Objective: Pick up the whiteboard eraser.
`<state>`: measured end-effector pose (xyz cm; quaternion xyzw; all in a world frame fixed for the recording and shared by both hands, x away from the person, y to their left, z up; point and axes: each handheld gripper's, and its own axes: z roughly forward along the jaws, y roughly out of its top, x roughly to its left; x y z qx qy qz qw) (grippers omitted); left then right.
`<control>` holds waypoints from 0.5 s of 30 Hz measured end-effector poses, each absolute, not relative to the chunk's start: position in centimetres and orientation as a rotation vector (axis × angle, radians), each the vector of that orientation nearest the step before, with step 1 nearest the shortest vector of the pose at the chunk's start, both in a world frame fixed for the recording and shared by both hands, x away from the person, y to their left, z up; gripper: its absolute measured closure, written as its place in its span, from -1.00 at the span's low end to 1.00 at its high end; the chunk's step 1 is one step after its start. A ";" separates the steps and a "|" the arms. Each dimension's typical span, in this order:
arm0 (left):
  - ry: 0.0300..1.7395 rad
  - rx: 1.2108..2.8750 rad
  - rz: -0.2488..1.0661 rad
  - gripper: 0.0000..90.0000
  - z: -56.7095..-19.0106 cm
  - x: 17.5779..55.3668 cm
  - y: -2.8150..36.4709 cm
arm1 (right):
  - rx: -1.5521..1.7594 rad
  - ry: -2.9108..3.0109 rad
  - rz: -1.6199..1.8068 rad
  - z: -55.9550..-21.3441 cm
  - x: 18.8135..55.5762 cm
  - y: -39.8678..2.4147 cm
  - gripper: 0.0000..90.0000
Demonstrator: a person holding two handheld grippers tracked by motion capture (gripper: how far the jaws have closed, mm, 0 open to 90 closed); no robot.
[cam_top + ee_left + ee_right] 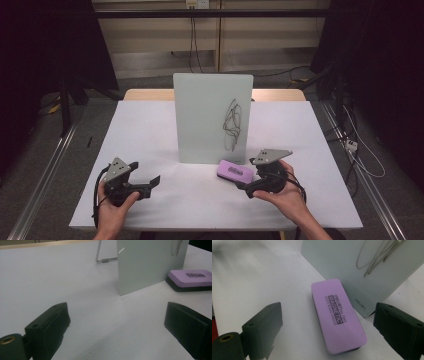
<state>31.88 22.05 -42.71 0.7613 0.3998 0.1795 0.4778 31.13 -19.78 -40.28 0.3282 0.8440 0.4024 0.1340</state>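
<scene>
A small whiteboard [212, 117] stands upright mid-table with a black scribble [233, 125] on its right half. A purple magnetic eraser [234, 170] lies flat just in front of the board's right lower corner. My right gripper [246, 175] is at the eraser's right end; in the right gripper view the eraser [337, 315] lies between the open jaws with a gap on both sides. My left gripper [146, 174] rests at the front left, open, with bare table between its jaws. In the left gripper view the board [150, 262] and eraser [190, 277] lie ahead to the right.
The white table [150, 130] has free room left of the board and along the front. A wire stand [102, 260] props the board from behind. Cables [360, 150] trail on the floor at the right, past the table edge.
</scene>
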 end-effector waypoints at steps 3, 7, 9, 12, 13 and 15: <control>0.979 1.865 0.439 -0.87 -42.8 31.9 21.9 | 0.940 2.472 1.151 -40.1 31.6 -19.5 -0.79; 0.966 1.886 0.437 -0.87 -42.8 31.9 21.7 | 0.922 2.480 1.130 -40.0 32.3 -19.0 -0.77; 0.960 1.892 0.434 -0.87 -42.8 32.0 21.6 | 0.918 2.479 1.120 -40.0 32.5 -18.9 -0.77; 0.960 1.893 0.438 -0.87 -42.9 31.9 21.6 | 0.905 2.498 1.086 -40.2 33.2 -18.4 -0.66; 0.960 1.892 0.440 -0.87 -42.9 31.9 21.6 | 0.905 2.498 1.086 -40.2 33.2 -18.4 -0.66; 0.959 1.884 0.439 -0.87 -42.8 31.8 21.6 | 0.897 2.514 1.069 -40.3 33.8 -18.1 -0.66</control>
